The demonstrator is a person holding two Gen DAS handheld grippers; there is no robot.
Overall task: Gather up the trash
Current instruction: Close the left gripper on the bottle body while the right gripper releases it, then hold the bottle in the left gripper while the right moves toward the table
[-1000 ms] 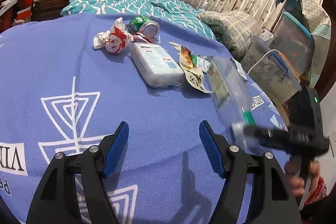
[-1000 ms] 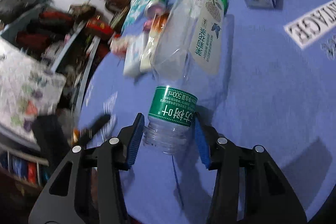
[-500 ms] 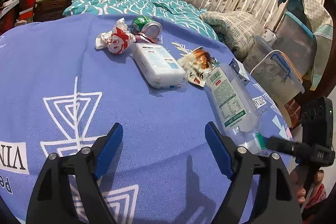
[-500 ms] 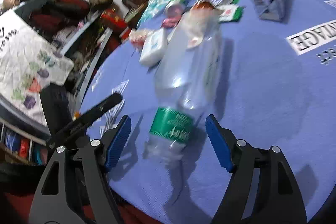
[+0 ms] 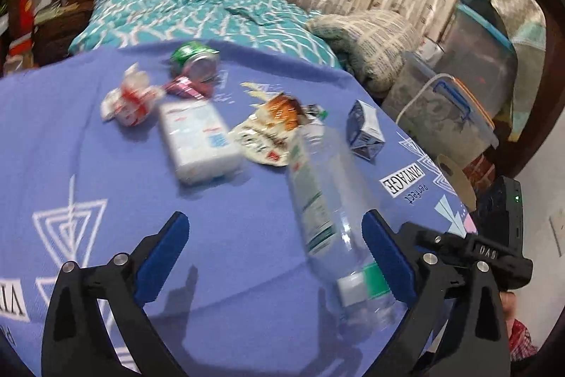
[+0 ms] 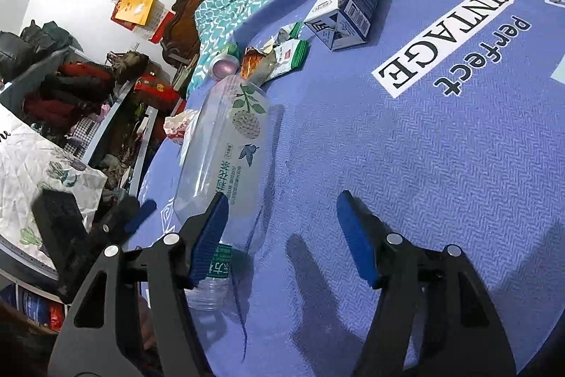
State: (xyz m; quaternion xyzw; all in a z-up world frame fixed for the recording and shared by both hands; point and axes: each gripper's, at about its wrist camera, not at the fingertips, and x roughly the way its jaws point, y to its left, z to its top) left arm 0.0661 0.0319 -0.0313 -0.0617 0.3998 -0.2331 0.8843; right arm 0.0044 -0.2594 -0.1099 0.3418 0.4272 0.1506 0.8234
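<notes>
A clear plastic bottle (image 5: 323, 200) with a green neck label lies on the blue cloth-covered table (image 5: 88, 165), its neck near the table's edge. My left gripper (image 5: 279, 246) is open, its right finger beside the bottle's neck. My right gripper (image 6: 282, 228) is open and empty, the bottle (image 6: 229, 147) lying just left of its left finger. Other trash lies beyond: a white tissue pack (image 5: 196, 138), a crumpled red-and-white wrapper (image 5: 129, 98), a green can (image 5: 194, 59), a snack wrapper (image 5: 272, 126) and a small blue-white carton (image 5: 365, 129), also in the right view (image 6: 348, 4).
A bed with a teal cover (image 5: 190, 6) stands behind the table. Plastic storage bins (image 5: 448, 108) and a folded blanket (image 5: 367, 37) sit at the right. Shelves with clutter (image 6: 88, 87) and a printed bag (image 6: 31, 172) are at the table's left side.
My right gripper opened and let go of the bottle, then shifted right of it. The bottle now lies on the table. My left gripper moved toward the bottle.
</notes>
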